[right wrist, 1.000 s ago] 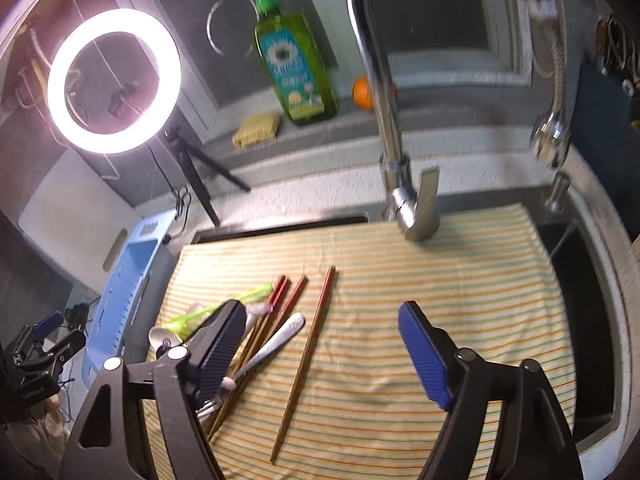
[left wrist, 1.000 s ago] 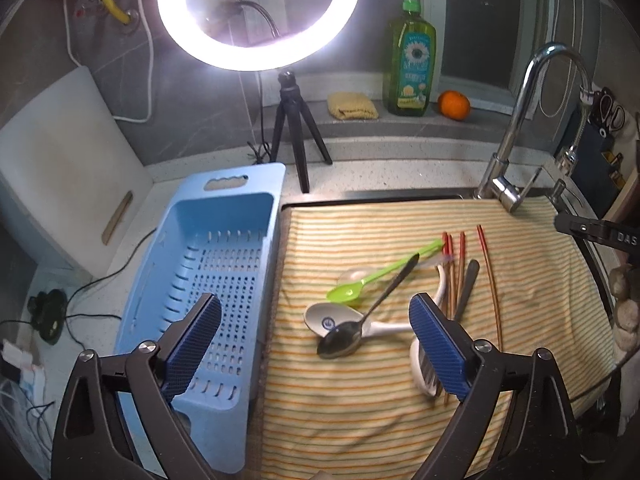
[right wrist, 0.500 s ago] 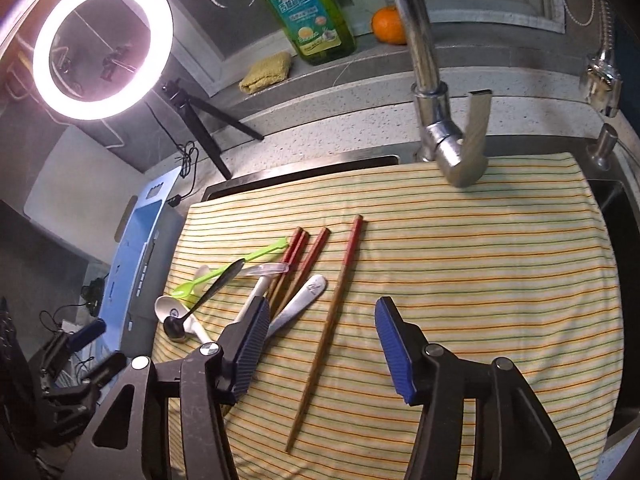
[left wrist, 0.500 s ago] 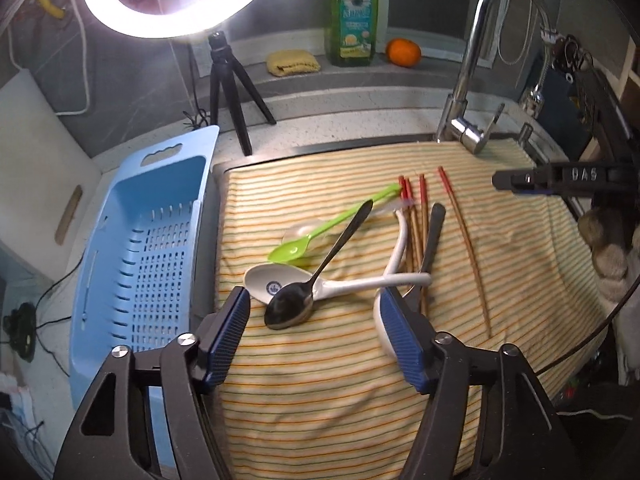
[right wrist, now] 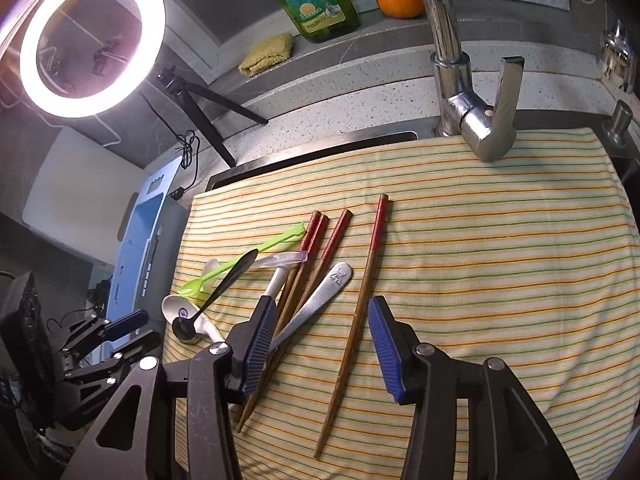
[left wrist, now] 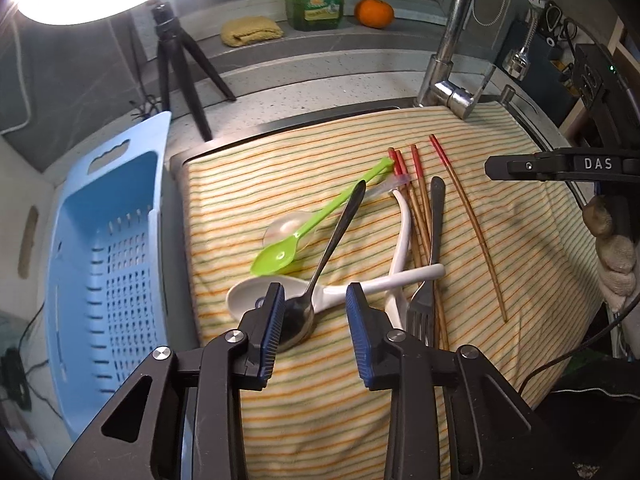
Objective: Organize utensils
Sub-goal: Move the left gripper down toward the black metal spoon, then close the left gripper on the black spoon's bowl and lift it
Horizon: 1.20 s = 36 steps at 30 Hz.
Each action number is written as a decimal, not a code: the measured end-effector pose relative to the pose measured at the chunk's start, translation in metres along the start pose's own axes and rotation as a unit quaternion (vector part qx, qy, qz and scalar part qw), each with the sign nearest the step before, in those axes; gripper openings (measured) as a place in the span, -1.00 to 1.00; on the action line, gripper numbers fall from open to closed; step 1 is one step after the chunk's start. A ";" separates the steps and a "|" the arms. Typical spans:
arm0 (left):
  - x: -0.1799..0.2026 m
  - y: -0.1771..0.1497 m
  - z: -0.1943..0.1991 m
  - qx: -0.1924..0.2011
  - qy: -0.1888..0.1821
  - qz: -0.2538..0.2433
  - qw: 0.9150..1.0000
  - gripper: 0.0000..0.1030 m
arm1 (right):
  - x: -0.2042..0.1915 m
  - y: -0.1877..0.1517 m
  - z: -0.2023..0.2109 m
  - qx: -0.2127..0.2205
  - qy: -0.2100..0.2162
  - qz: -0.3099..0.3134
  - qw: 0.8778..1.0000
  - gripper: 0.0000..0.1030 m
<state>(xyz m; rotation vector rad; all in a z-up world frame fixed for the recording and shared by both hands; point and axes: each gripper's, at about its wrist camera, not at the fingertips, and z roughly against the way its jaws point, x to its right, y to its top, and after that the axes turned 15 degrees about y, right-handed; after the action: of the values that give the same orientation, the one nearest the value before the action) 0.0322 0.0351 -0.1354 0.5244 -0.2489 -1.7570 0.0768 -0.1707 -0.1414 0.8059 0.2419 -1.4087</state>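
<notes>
Closing in with my left gripper (left wrist: 314, 316), fingers partly open astride the metal spoon (left wrist: 298, 322), nothing gripped; right gripper (right wrist: 320, 344) gapes empty over one chopstick (right wrist: 354, 322). Blue basket (left wrist: 100, 240) holds nothing, so I judge all sorting remains

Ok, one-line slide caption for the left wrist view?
Open left gripper straddles the dark metal spoon on the striped cloth, blue basket alongside.

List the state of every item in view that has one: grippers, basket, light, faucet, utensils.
Left gripper: open, fingers either side of the dark metal spoon.
Right gripper: open, over the lone red-tipped wooden chopstick.
Light blue perforated plastic basket: no utensils visible inside.
Ring light: on.
Chrome faucet: no water visible.
Green plastic spoon: lying on the striped cloth.
</notes>
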 end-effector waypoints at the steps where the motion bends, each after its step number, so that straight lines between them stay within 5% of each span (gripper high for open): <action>1: 0.001 0.002 -0.002 -0.001 -0.004 -0.003 1.000 -0.44 | 0.000 0.001 0.000 0.002 -0.001 -0.001 1.000 -0.16; 9: 0.001 0.008 -0.018 -0.021 -0.025 -0.016 0.999 -0.58 | -0.008 0.011 -0.016 -0.018 0.042 -0.027 0.999 -0.33; 28: -0.021 -0.017 -0.039 -0.073 0.011 -0.003 0.997 -0.58 | -0.039 0.010 -0.121 -0.130 0.091 -0.055 0.986 -0.40; 32: -0.017 -0.012 -0.049 -0.083 0.020 -0.019 0.996 -0.19 | -0.039 0.011 -0.128 -0.134 0.087 -0.060 0.985 -0.40; 36: -0.014 -0.008 -0.051 -0.080 0.028 -0.030 0.996 -0.11 | -0.036 0.013 -0.133 -0.138 0.085 -0.068 0.984 -0.40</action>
<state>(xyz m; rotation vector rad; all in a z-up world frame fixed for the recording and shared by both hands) 0.0515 0.0561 -0.1804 0.4690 -0.0534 -1.7992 0.1221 -0.0603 -0.2107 0.6898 0.6200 -1.3963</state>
